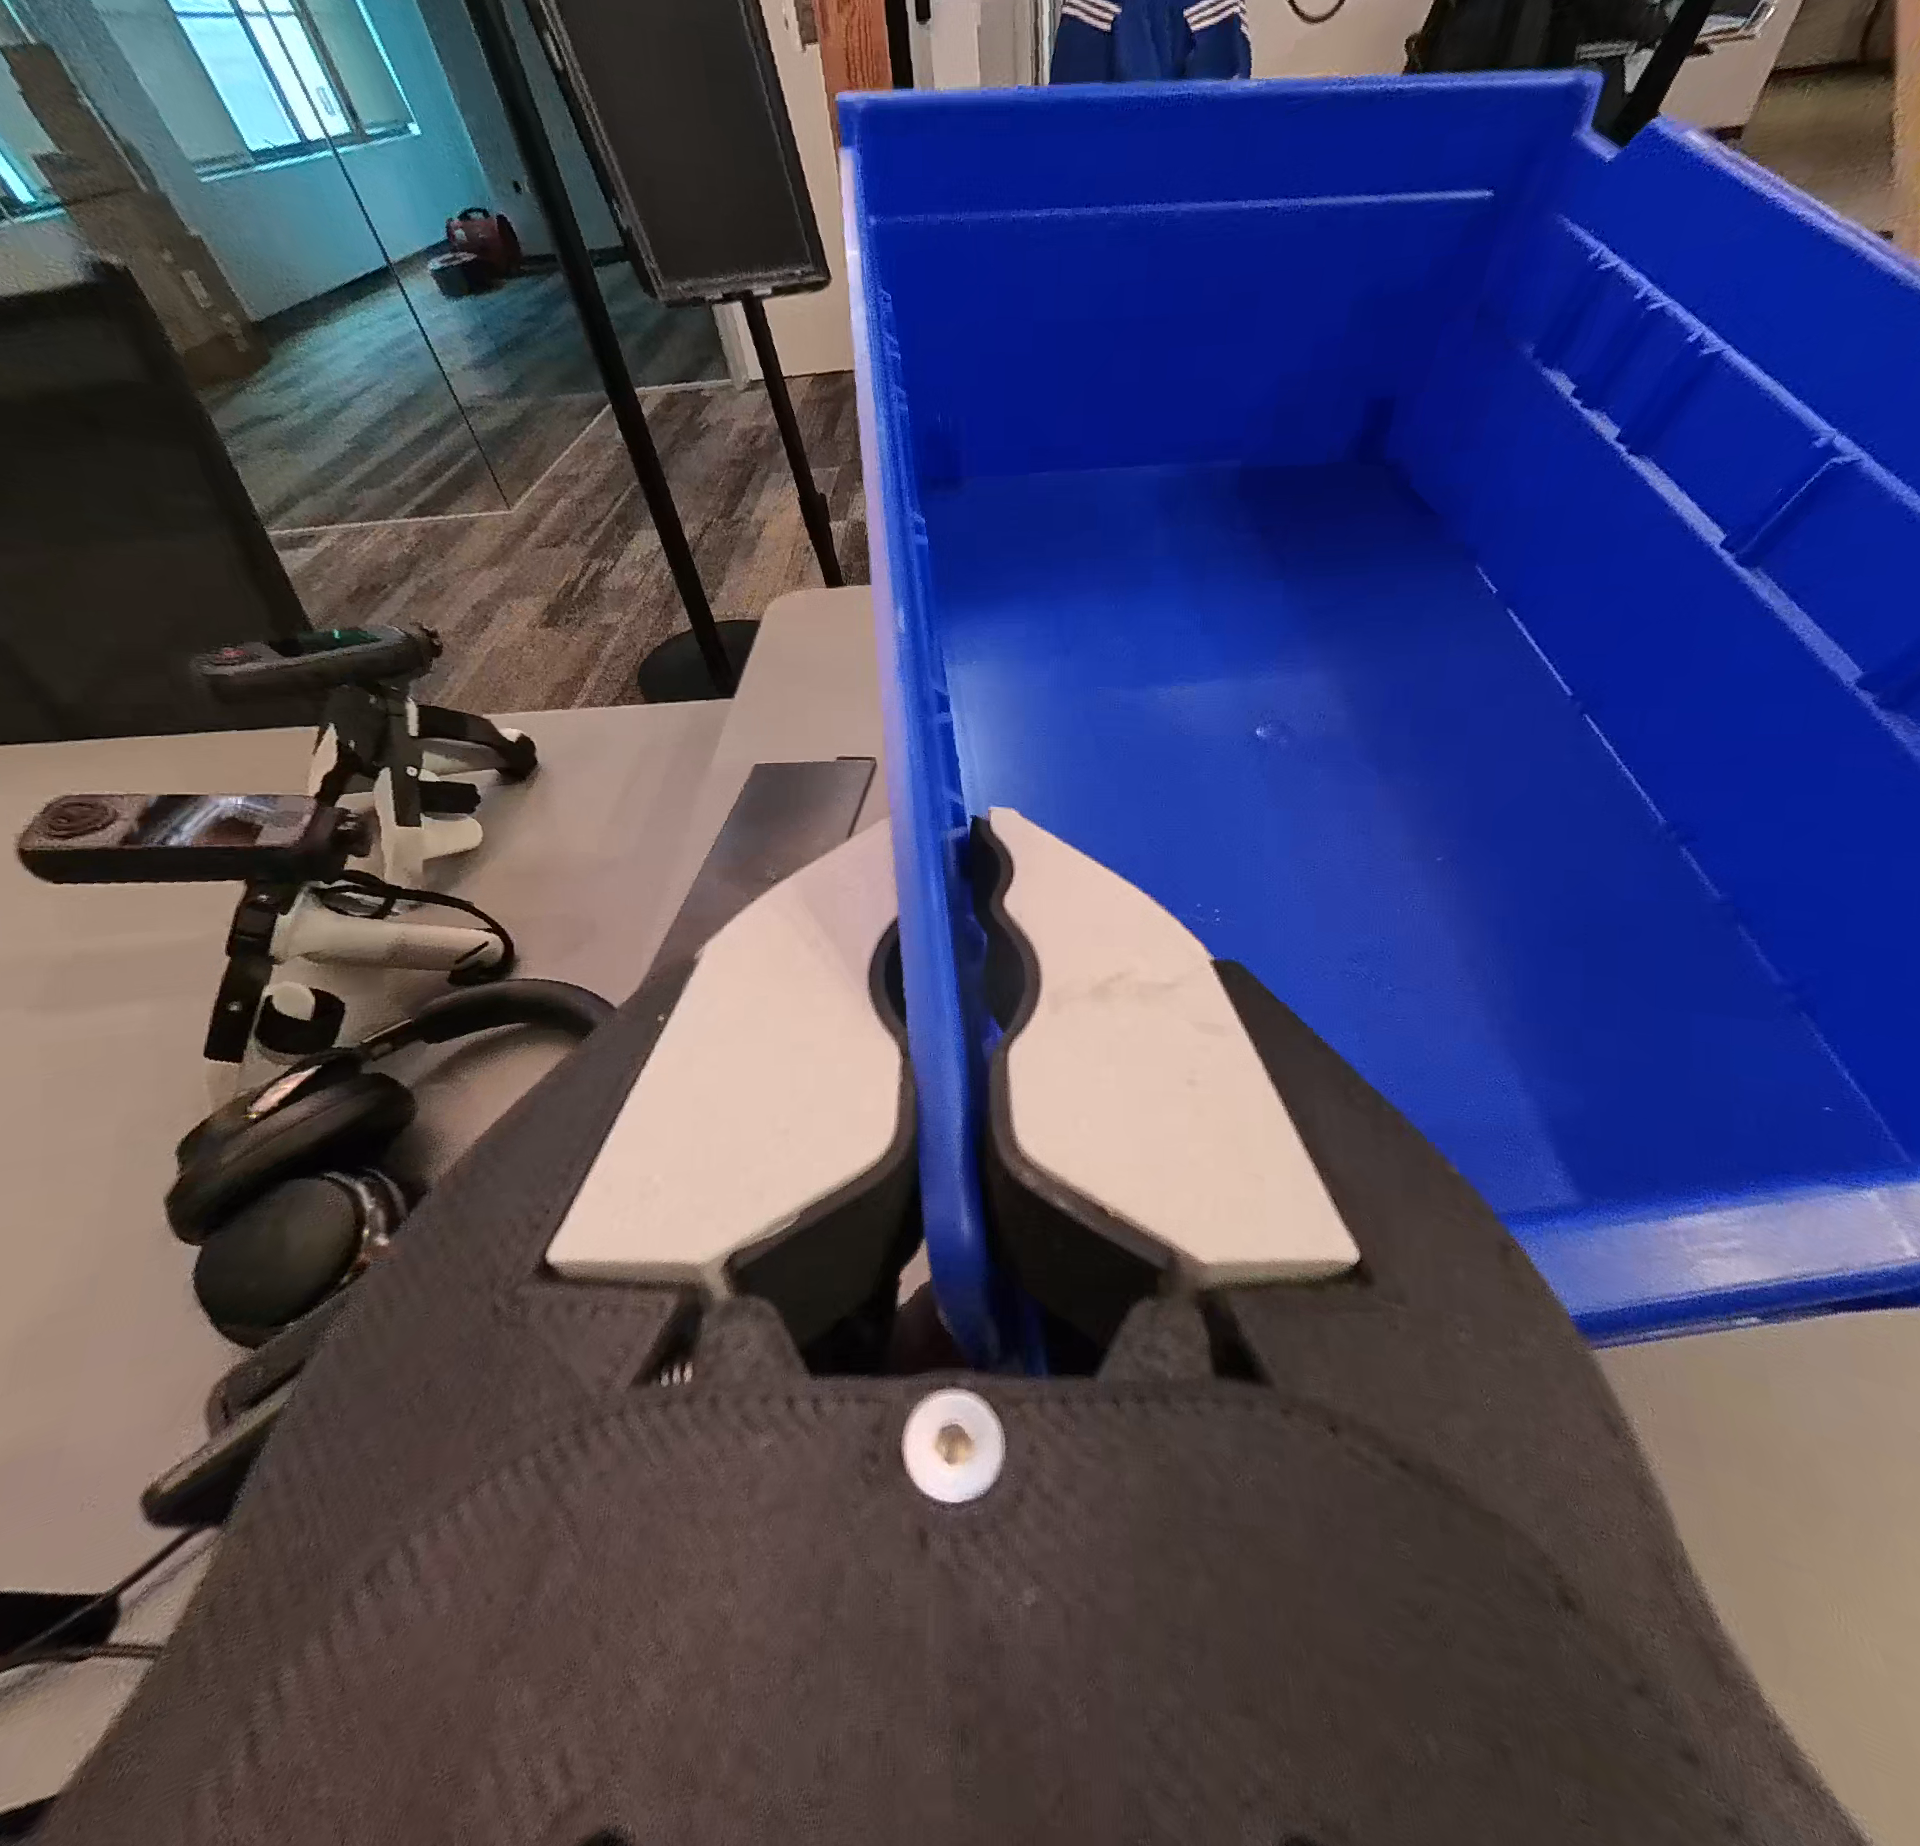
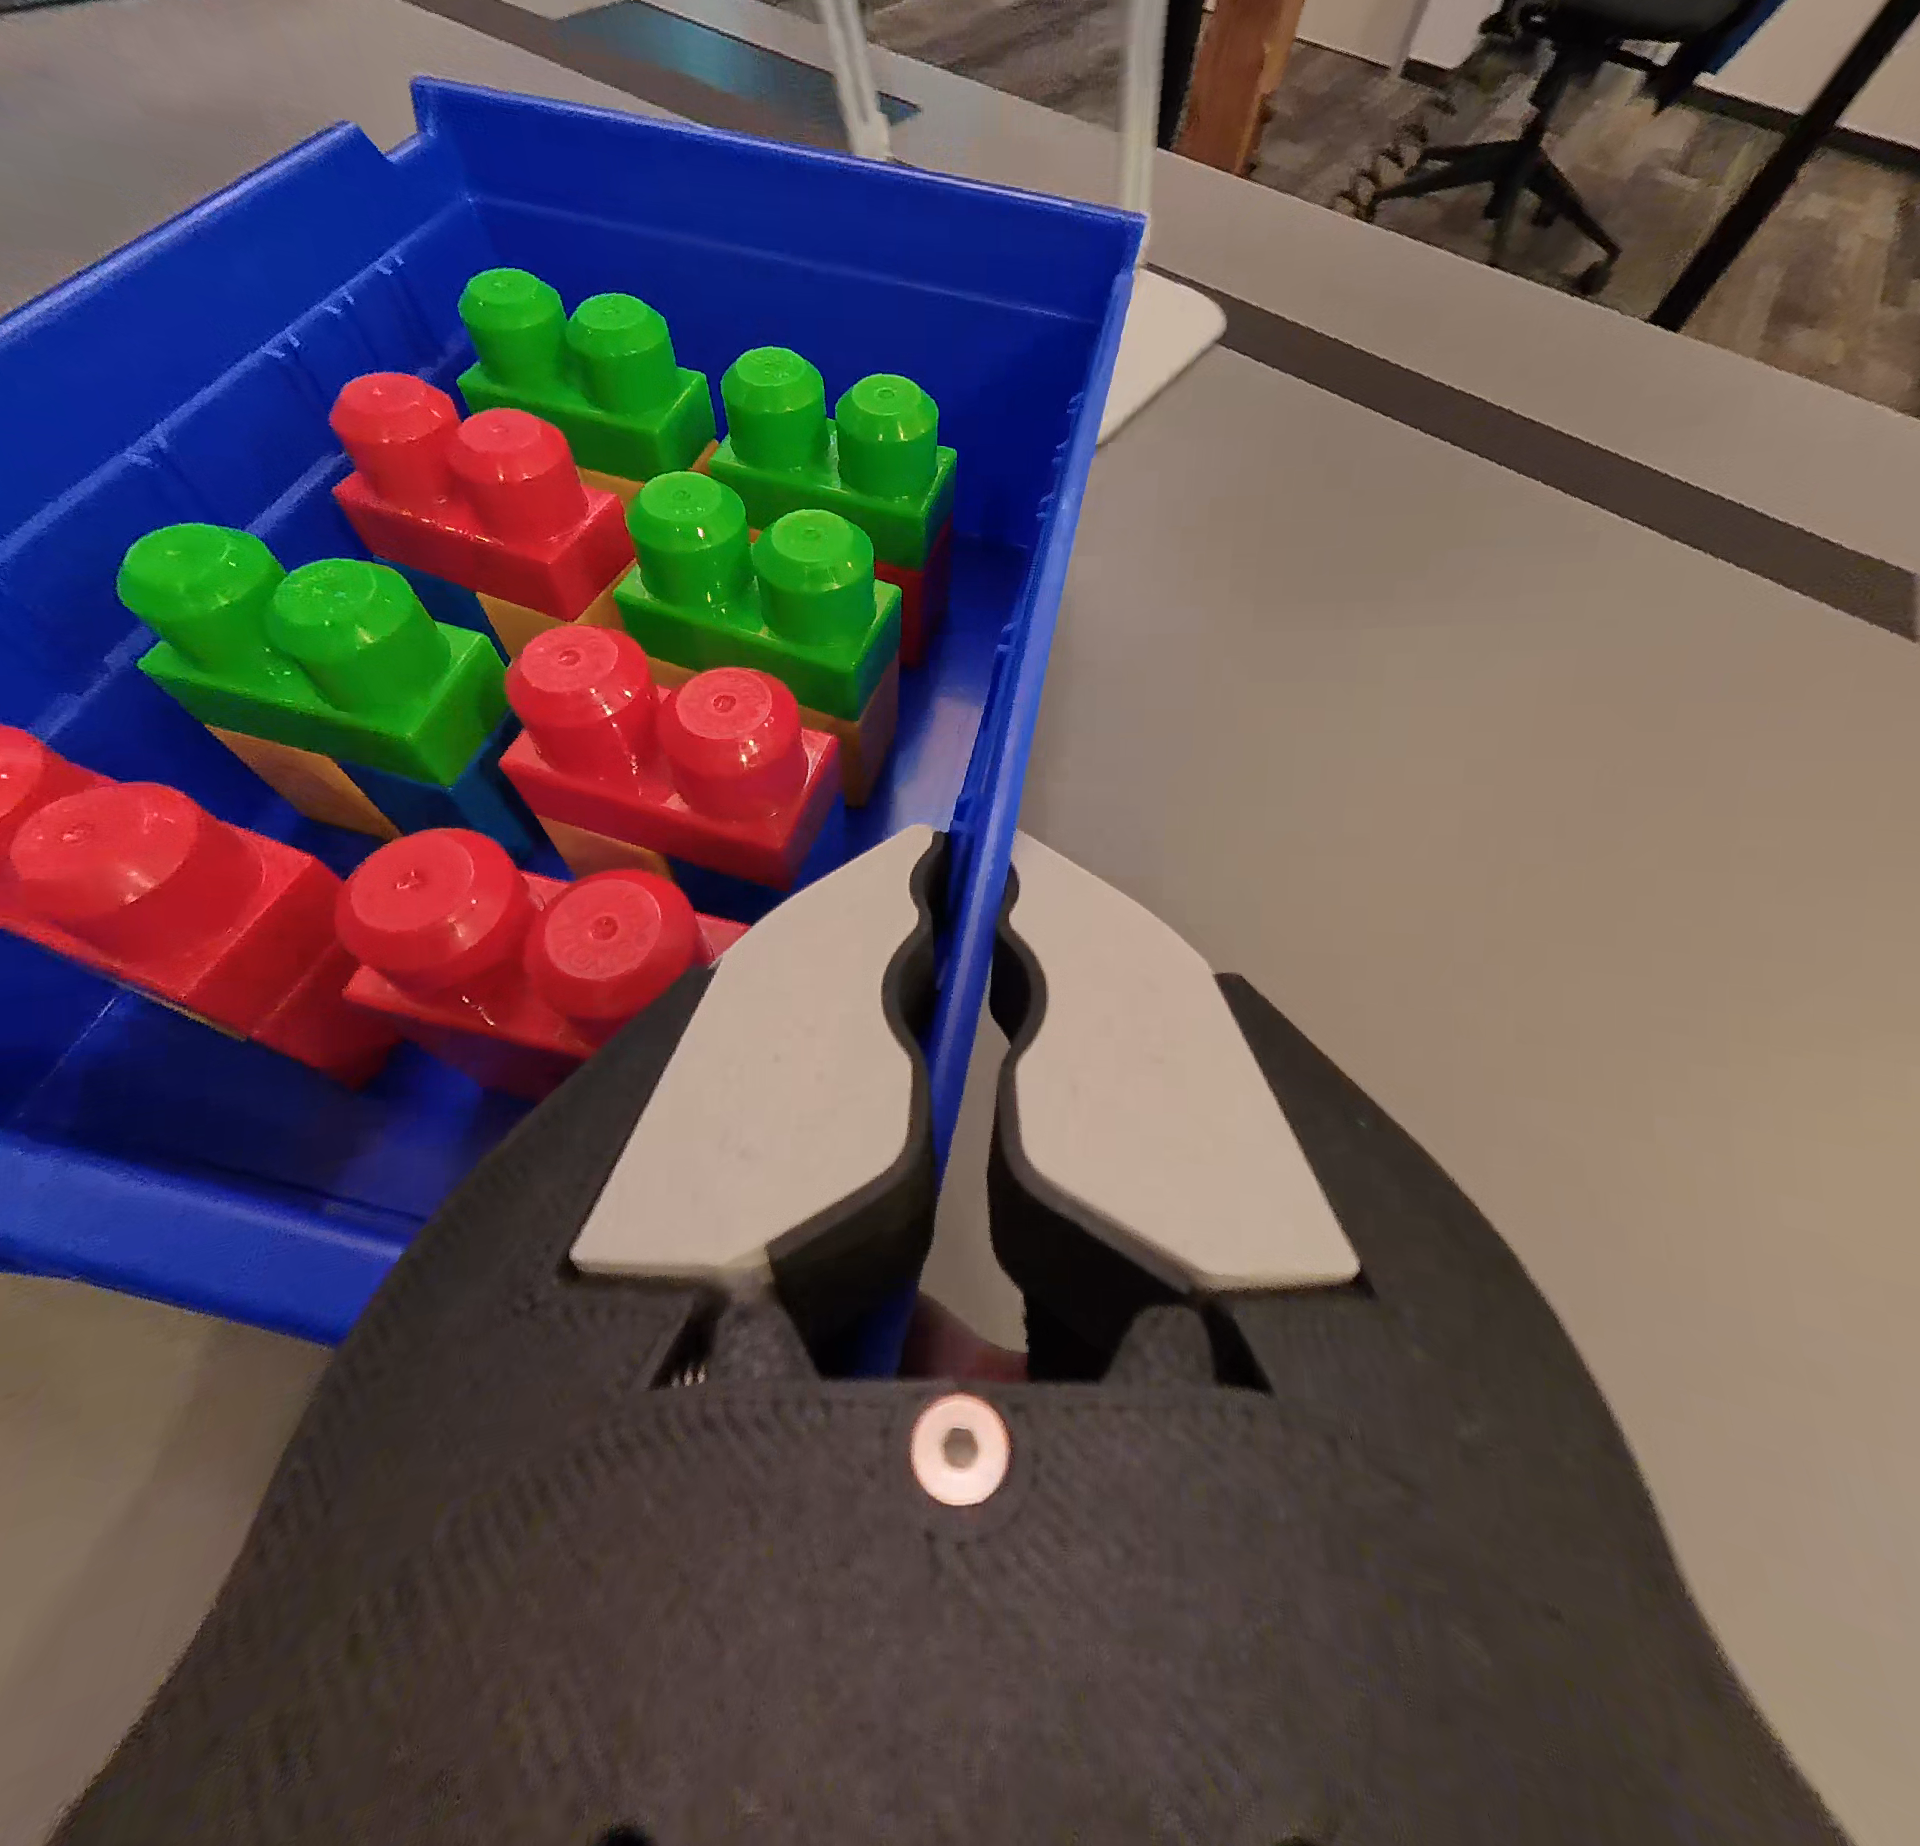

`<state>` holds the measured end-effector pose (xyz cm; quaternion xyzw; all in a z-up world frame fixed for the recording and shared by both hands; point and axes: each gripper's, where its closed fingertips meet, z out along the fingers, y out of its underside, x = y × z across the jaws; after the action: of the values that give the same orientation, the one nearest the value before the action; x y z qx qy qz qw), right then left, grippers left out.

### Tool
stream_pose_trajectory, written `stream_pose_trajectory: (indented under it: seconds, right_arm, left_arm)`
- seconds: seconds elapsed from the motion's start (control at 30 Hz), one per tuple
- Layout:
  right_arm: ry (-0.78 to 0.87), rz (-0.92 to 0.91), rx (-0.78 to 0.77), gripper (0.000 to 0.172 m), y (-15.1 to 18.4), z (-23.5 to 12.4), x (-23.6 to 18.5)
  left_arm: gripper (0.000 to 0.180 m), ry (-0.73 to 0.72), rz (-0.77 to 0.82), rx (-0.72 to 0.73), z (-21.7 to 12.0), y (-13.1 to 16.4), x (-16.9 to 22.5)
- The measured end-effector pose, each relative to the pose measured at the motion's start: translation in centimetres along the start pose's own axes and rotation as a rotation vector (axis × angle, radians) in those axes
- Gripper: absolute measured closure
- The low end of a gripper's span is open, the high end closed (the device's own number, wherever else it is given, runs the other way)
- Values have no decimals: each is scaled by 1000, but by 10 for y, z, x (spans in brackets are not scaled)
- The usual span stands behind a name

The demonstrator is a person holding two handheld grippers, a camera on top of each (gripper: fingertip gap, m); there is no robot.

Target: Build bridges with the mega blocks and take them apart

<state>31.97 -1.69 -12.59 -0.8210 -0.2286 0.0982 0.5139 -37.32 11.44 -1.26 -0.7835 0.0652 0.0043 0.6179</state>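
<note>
While each claw (image 1: 940, 861) (image 2: 971, 861) clamps a bin (image 2: 1049, 570) wall | red, green blocks (image 2: 665, 736) upright inside

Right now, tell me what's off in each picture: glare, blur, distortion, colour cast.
Left wrist view: wide-angle bending curves the blue bin walls; the windows behind cast teal; a soft sheen lies on the bin floor. Right wrist view: small glints on the red blocks and green blocks; the nearest red block at the left edge is soft; edges bow outward.

We see a grey surface (image 2: 1455, 757) carrying a blue bin (image 2: 727, 227) left of the right hand-held gripper (image 2: 971, 861); cameras (image 1: 177, 835) and headphones (image 1: 291, 1152) lie left of the left hand-held gripper (image 1: 940, 840).
</note>
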Motion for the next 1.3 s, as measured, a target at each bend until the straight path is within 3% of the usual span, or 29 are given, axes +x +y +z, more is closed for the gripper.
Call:
stream_pose_trajectory:
  seconds: [0.4,0.6,1.03,1.17,1.3]
  right_arm:
    - [-105,-82,-9,166,-71,115,-123]
    - [-70,-94,-6,166,-103,179,-150]
    - [24,96,16,165,-174,315,-194]
    - [-109,218,1,139,-188,340,-233]
    - [-247,283,43,120,-198,340,-260]
  left_arm:
    - [174,17,-37,91,-45,-13,-26]
    - [174,23,-52,111,-62,-6,-39]
    - [174,-2,-92,138,-82,8,-56]
    - [174,16,-98,140,-86,9,-53]
    - [174,20,-107,171,-96,4,-50]
